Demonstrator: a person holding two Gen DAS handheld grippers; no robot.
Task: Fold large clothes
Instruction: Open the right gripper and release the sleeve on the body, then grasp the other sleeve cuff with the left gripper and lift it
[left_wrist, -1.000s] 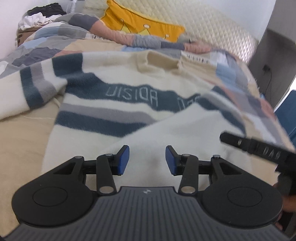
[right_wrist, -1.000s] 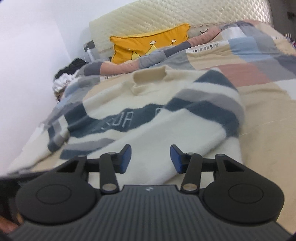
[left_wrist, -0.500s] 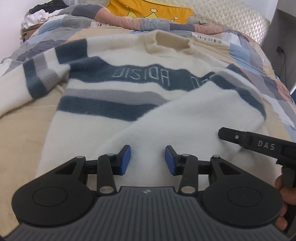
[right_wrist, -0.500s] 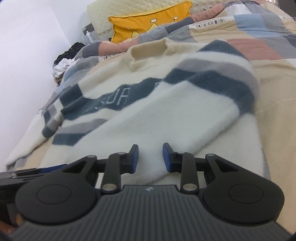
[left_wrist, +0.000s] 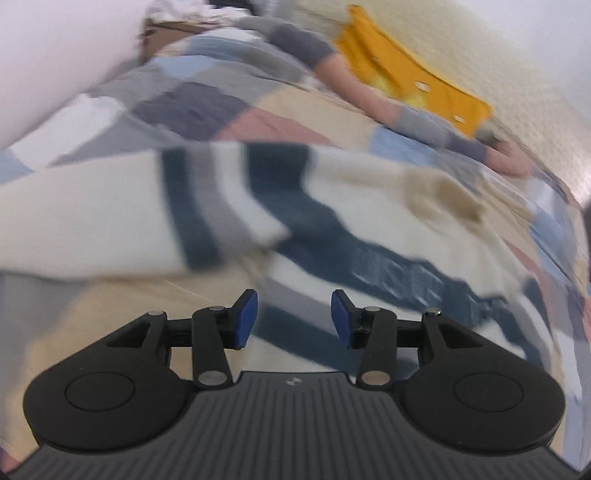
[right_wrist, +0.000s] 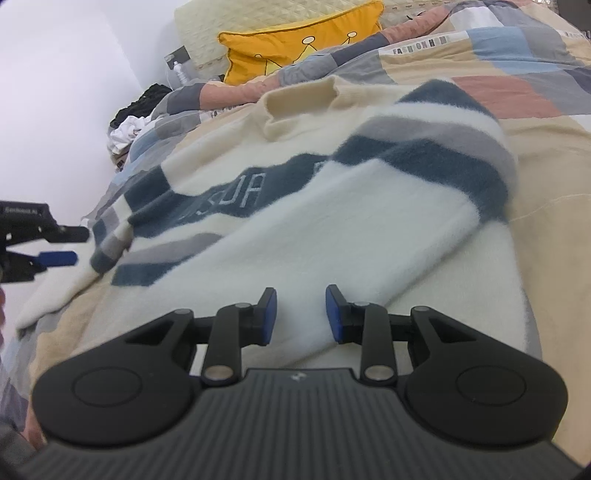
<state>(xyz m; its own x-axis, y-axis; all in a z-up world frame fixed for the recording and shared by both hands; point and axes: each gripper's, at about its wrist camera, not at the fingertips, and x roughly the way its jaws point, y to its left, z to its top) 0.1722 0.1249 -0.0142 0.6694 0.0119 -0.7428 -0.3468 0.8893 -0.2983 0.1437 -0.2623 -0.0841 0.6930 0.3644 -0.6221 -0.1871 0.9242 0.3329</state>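
A cream sweater (right_wrist: 236, 155) with navy and grey stripes lies face up on the bed, its collar (right_wrist: 299, 99) toward the pillows. One sleeve (right_wrist: 424, 162) is folded across the body. Its white end lies under my right gripper (right_wrist: 301, 317), whose jaws stand narrowly apart with flat, unbunched fabric showing between them. In the blurred left wrist view, my left gripper (left_wrist: 293, 317) hangs open and empty above the striped body, near the outstretched other sleeve (left_wrist: 92, 221). The left gripper (right_wrist: 70, 245) also shows at the right wrist view's left edge.
A patchwork quilt (right_wrist: 517, 85) covers the bed. A yellow pillow (right_wrist: 303, 40) and a quilted headboard stand at the far end. A pile of dark and white clothes (right_wrist: 136, 114) sits by the white wall on the left.
My left gripper has swung left from the folded sleeve to the outstretched sleeve side and rolled. The right gripper's jaws narrowed and it dipped closer to the folded sleeve.
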